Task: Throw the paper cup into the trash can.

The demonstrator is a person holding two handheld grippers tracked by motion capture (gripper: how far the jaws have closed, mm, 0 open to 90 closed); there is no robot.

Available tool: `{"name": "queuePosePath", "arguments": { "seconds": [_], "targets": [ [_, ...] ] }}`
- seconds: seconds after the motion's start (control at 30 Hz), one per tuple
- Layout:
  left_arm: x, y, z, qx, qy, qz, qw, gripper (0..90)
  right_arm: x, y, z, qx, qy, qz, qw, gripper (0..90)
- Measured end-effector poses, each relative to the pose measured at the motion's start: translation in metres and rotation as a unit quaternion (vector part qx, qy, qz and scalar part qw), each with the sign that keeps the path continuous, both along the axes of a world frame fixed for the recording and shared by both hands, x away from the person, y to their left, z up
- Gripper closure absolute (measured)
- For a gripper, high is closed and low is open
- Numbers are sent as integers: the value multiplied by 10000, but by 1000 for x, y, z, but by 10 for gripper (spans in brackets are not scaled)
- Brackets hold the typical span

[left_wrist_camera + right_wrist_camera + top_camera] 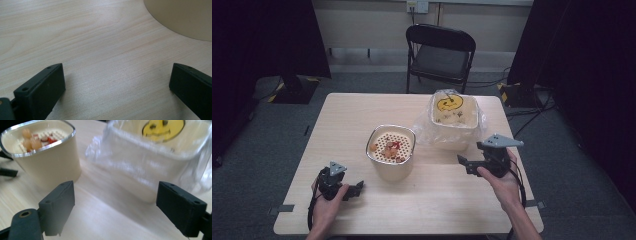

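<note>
A cream bin with a chrome rim (390, 150) (42, 160) stands mid-table; its perforated top tray holds several orange and red scraps (389, 148). Behind it to the right stands a second cream bin (453, 120) (155, 167), lined with a clear plastic bag and marked with a yellow smiley face. My left gripper (357, 189) (117, 87) rests low on the table in front and left of the chrome-rimmed bin, open, with bare wood between its jaws. My right gripper (464, 162) (117, 205) hovers right of that bin, open and empty, looking at both bins.
The wooden table (432, 200) has bare room along its front and left side. A black folding chair (439, 55) stands beyond the far edge. Dark curtains hang at both sides, and cables lie on the floor at the right.
</note>
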State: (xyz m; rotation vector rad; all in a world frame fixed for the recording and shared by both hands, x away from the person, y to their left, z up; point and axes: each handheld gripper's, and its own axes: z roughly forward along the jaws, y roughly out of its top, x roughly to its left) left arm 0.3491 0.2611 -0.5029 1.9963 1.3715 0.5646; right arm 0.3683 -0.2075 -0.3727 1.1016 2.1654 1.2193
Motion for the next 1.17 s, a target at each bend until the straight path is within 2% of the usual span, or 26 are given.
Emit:
{"name": "queuePosePath", "arguments": {
  "seconds": [0.07,0.13,0.2,0.4,0.57,0.73,0.87,0.9,0.93,1.03,1.17],
  "targets": [
    [0,0,0,2,0,-1,10000,0,-5,-3,-13,15,27,-90,10000,159],
    [0,0,0,0,1,-1,10000,0,-10,-7,-28,-84,60,-203,9997,161],
    [0,0,0,3,2,-3,10000,0,-13,-12,-44,-99,222,-225,9995,161],
    [0,0,0,-7,-3,2,10000,0,-18,-26,-76,-110,554,-358,9978,159],
    [0,0,0,-4,-3,0,10000,0,-14,-37,-97,-403,781,-559,9946,159],
    [0,0,0,-7,-3,2,10000,0,-12,-41,-110,-684,814,-706,9918,178],
    [0,0,0,-7,-2,0,10000,0,-8,-43,-119,-904,855,-793,9891,155],
    [0,0,0,-3,-3,-1,10000,0,-7,-44,-122,-879,857,-837,9889,139],
    [0,0,0,2,-9,13,10000,0,-7,-45,-124,-735,884,-849,9897,131],
    [2,0,0,23,-4,-19,10000,0,-8,-46,-127,-653,753,-863,9913,114],
    [2,0,0,14,4,-10,10000,0,-8,-46,-127,-650,750,-862,9913,114]
  ]
}}
